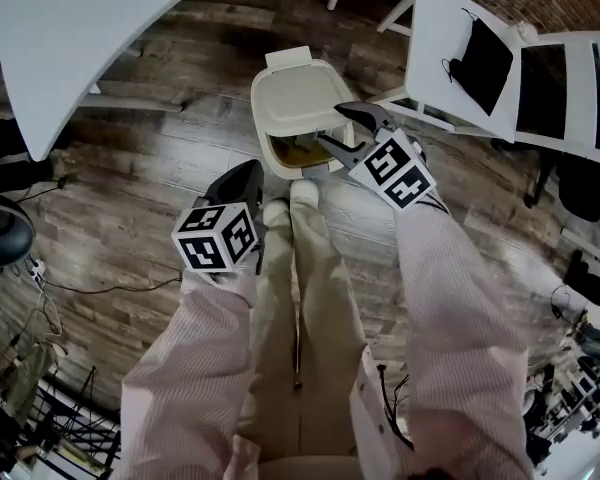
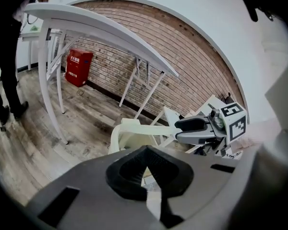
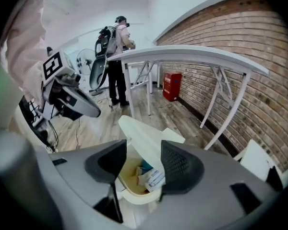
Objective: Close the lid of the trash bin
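Both arms reach straight down and forward in pink pinstriped sleeves. The left gripper hangs low by the person's knee, near the bin's front left corner. Its black ribbed jaws are pressed together at the tips with nothing between them.

The right gripper sits higher, angled in over the right side of the trash bin. Its jaws are spread wide and clamp nothing, and the lid shows in the gap.

The bin is smooth cream plastic with rounded corners and stands on the grey wood-plank floor just ahead of the person's feet. Its lid is tilted up, so papers inside are visible. A glossy white table curves off to the left.
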Demonstrator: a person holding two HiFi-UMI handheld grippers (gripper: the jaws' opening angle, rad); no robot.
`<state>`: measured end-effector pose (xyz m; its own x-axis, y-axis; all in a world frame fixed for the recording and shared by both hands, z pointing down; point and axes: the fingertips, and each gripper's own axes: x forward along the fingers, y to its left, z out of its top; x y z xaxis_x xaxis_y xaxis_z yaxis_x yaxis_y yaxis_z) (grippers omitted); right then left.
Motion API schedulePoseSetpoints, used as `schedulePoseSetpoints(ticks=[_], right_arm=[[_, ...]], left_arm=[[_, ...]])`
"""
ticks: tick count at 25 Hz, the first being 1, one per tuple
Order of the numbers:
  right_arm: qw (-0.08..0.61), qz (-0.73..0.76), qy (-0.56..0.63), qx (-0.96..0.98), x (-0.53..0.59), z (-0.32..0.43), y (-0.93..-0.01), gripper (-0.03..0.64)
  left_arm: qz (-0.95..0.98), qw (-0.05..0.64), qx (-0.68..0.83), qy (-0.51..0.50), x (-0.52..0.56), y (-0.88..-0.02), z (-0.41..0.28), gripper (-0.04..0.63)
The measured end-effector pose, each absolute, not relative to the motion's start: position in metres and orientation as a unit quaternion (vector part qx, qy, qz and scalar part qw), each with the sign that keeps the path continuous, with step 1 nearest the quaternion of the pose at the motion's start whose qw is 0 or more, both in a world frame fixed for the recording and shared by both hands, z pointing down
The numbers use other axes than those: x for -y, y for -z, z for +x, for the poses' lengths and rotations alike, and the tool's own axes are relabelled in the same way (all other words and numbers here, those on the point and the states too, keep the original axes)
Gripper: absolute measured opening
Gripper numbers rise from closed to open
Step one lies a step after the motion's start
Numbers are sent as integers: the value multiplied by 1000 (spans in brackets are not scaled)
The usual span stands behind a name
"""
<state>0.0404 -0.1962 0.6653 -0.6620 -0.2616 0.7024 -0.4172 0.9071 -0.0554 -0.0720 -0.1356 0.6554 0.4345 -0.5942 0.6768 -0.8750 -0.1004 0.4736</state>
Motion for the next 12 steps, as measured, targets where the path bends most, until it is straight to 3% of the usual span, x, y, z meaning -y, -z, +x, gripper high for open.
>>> schedulePoseSetpoints(ticks=[12], right_arm=[[215,296,-328,871,193,54,-680,218]], left_arm=[[729,443,491,-176,116,-671,-80,-8]])
